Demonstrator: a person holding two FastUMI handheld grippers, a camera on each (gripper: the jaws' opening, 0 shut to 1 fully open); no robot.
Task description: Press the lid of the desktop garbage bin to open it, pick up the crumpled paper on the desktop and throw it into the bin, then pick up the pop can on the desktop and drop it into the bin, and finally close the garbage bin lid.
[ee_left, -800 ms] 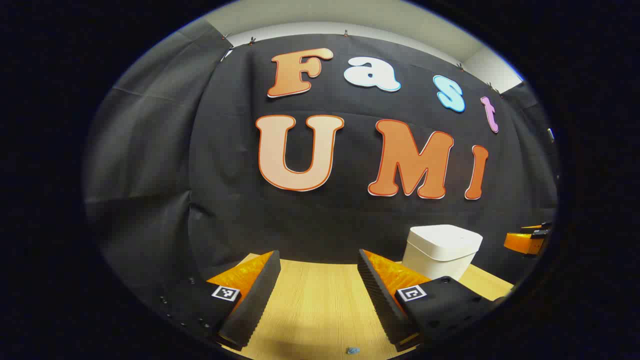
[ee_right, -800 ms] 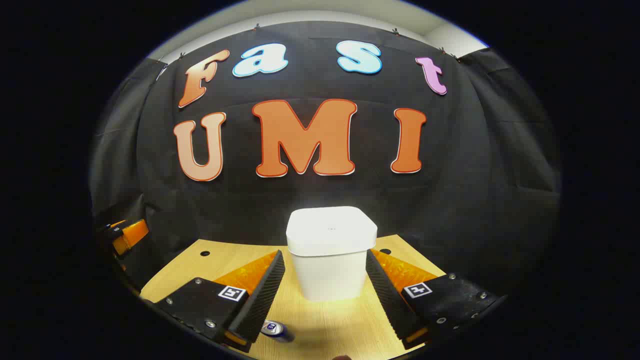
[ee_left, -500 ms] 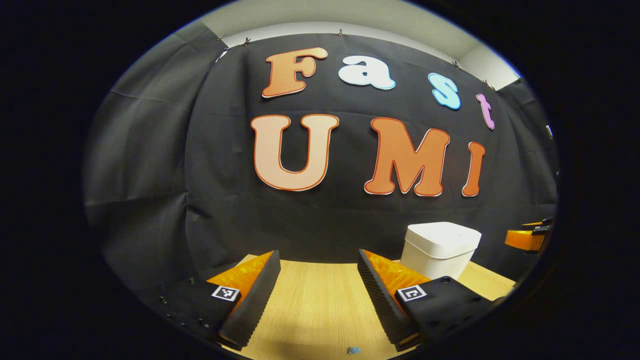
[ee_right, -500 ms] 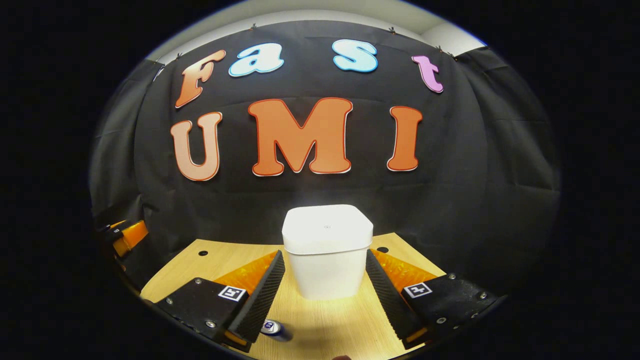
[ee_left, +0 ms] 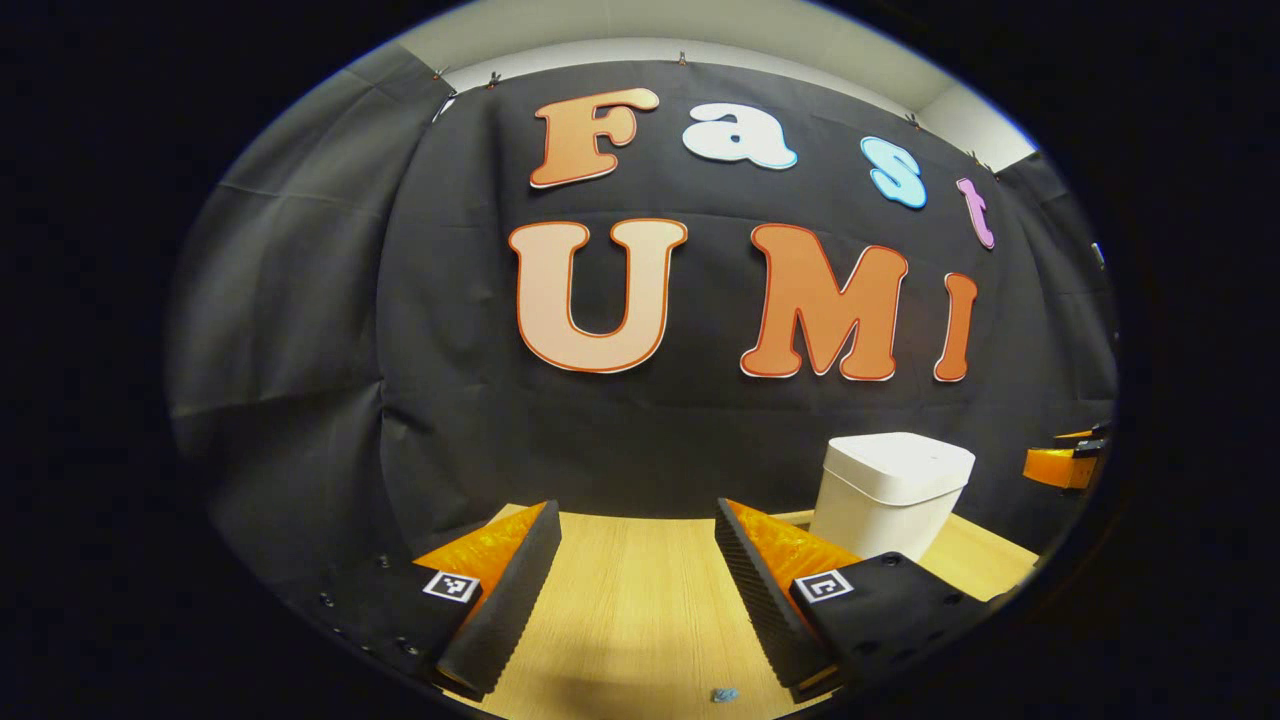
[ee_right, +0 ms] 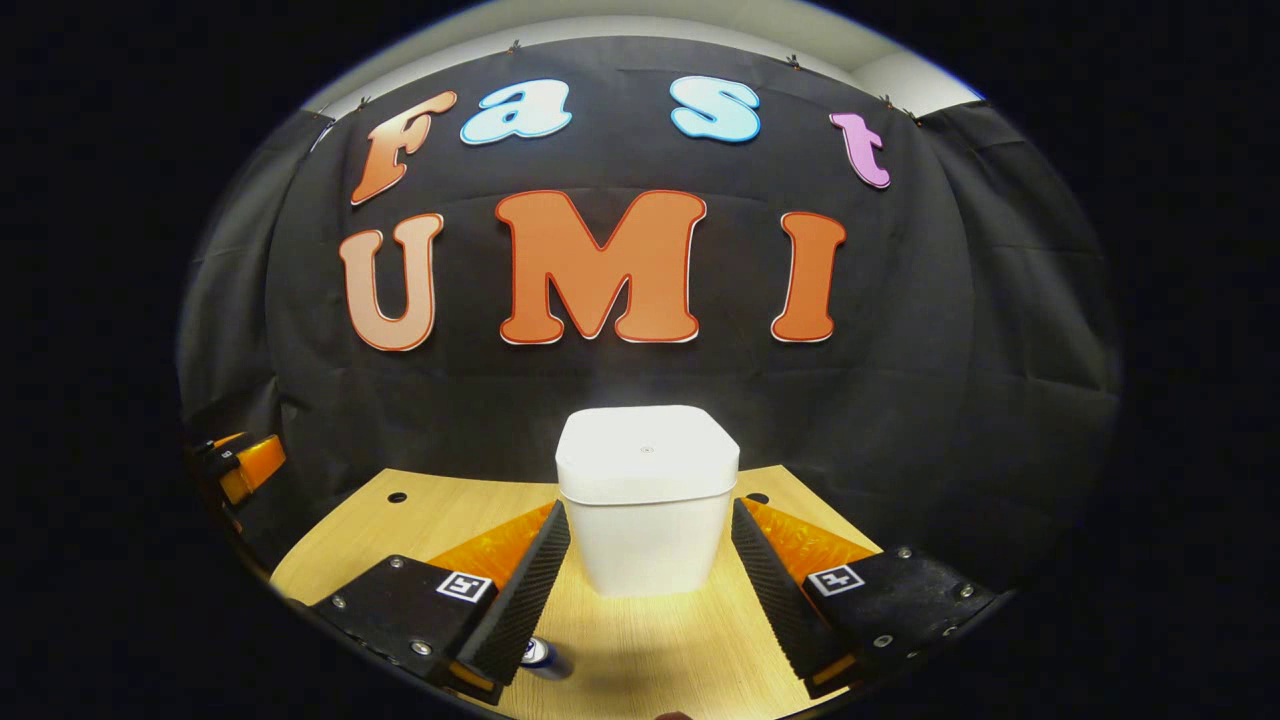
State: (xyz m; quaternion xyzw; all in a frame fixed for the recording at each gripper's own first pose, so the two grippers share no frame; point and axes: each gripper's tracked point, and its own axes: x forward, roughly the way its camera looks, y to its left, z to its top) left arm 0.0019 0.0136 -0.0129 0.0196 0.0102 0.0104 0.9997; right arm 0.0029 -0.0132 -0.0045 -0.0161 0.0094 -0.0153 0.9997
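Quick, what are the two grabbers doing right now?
Left gripper: open, holding nothing.
Right gripper: open, empty, facing the white square plastic bin.

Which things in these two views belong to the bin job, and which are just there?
Job things:
bin, lid shut
can, lying by the right tongs
crumpled paper, near the left tongs

Just there:
table
holes in the table

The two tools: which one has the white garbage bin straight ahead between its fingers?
The right tool: the garbage bin stands centred between its fingers. The left tool has it off to the side.
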